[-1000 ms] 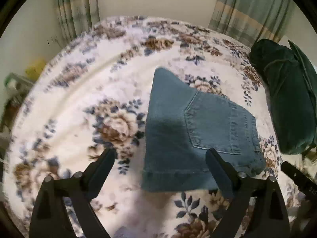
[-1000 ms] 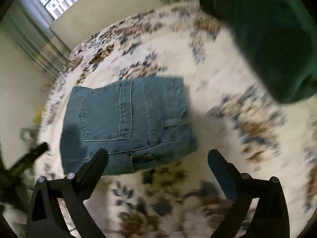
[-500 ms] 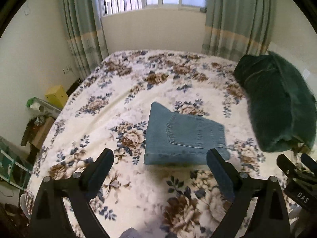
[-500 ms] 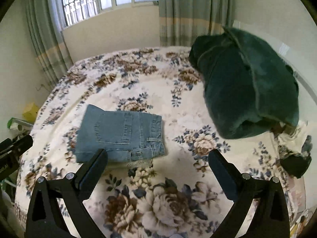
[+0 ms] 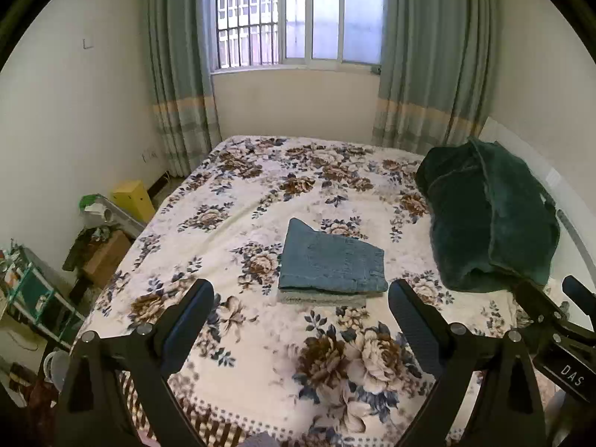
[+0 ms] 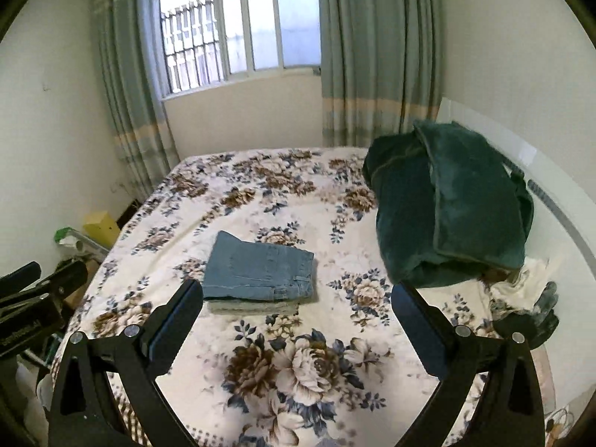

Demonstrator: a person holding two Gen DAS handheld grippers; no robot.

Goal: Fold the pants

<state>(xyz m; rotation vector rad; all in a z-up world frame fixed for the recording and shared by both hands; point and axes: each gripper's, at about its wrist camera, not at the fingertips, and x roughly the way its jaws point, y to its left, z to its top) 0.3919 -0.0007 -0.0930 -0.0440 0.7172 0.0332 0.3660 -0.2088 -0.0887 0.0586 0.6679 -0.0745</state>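
Pants lie folded into a compact denim rectangle on the bed, roughly mid-width and nearer the foot edge than the window side, back pocket face up, with paler folded layers showing under the near edge. Both tongs have pulled well back within the last second: a moment ago each camera sat close over the denim, now the whole bed and window are in view. Left tongs stand spread wide, holding nothing. Right tongs are likewise wide apart and carry nothing. Neither touches the cloth. Dark green quilt sits bundled at the right edge of the bed, apart from the pants. Judgement: the retreat with both tongs released suggests the folding is finished; the bundle looks square and settled, no loose leg trailing, nothing obvious left to tidy.
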